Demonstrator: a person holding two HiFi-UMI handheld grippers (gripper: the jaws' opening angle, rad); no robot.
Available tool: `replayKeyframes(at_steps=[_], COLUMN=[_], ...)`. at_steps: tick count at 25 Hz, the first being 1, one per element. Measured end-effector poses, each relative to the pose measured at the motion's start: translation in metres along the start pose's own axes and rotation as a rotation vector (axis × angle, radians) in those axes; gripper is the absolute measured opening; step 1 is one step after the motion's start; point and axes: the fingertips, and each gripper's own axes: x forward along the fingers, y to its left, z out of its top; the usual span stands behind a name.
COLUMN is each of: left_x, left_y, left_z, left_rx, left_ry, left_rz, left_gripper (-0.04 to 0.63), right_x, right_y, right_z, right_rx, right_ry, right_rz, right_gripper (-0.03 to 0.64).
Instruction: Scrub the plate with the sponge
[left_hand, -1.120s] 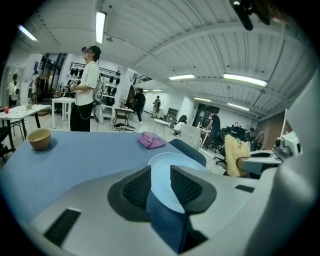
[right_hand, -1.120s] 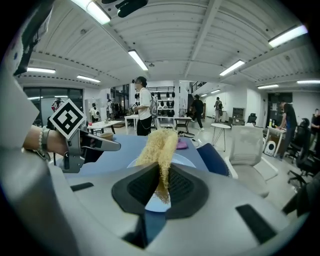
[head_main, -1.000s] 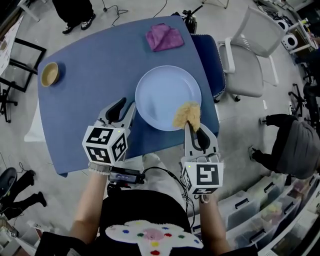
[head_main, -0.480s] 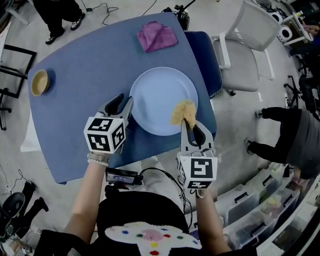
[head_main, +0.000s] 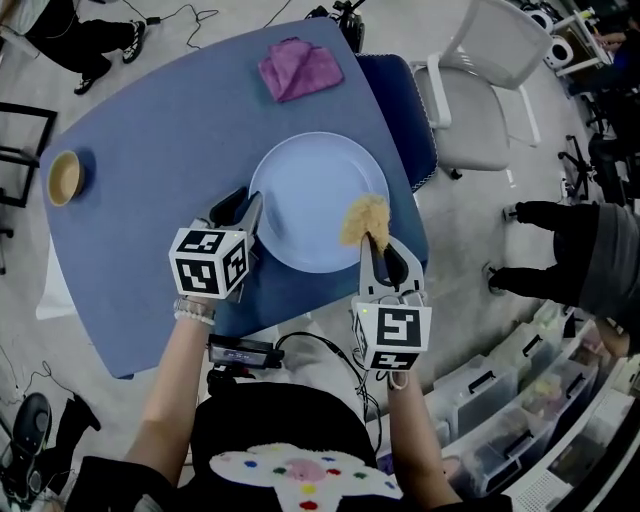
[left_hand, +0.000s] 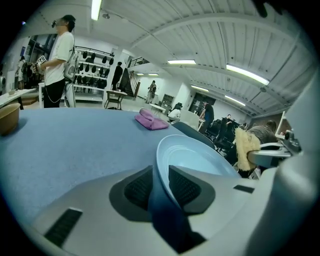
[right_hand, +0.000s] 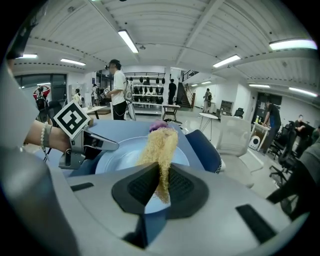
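Left claw has just been closing, pads gripping the left rim of plate, frame centre. Right claw clamped on sponge over the plate's right edge. Best practice: steady the rim, press sponge flat, scrub in overlapping circles.

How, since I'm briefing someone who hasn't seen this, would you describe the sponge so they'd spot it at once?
On the blue table, find the big pale-blue plate near the person. At its right rim a fuzzy yellowish sponge sticks out of the right gripper's jaws, unlike the folded purple cloth and small tan bowl farther off.
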Motion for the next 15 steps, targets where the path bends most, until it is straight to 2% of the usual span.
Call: replayKeyframes(at_steps=[5,15], left_x=[0.005,0.007], left_y=[-0.003,-0.003], left_z=[0.001,0.001], left_rx=[0.008,-0.004], left_ry=[-0.003,0.001], left_rz=[-0.016,-0.031], left_gripper=[0.062,0.061], right_x=[0.010,0.034], right_y=[-0.006,-0.020], right_z=[-0.009,-0.021], right_rx=[-0.009,-0.034], right_ry=[0.058,0.189], right_rz=[-0.042,-0.110], right_gripper=[0.043,0.043])
